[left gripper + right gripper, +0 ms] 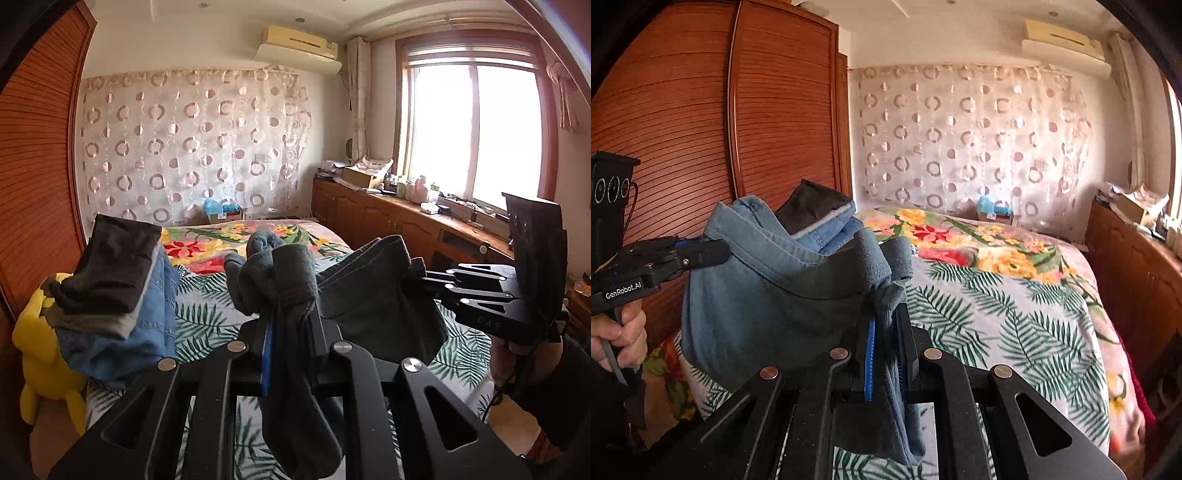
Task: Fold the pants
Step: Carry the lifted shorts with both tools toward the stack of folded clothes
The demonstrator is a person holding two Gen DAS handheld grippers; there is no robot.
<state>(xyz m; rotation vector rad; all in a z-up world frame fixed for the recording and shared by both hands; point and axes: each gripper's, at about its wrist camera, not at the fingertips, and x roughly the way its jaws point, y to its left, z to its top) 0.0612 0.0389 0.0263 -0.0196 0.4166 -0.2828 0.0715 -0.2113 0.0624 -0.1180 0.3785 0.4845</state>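
Observation:
Grey-blue pants (373, 295) hang in the air over the bed, stretched between both grippers. My left gripper (290, 314) is shut on a bunched edge of the cloth, which droops down between its fingers. From the right, my right gripper (430, 277) pinches the other end. In the right wrist view the right gripper (886, 314) is shut on a fold of the pants (768, 295). The left gripper (718, 252), held by a hand (624, 332), grips the waistband at the left.
A stack of folded clothes (110, 280), dark on top and denim below, sits at the bed's left side beside a yellow plush toy (40, 332). The bed (1015, 295) has a floral, leaf-print cover. A wooden wardrobe (701, 110) stands left; low cabinets (388, 221) run under the window.

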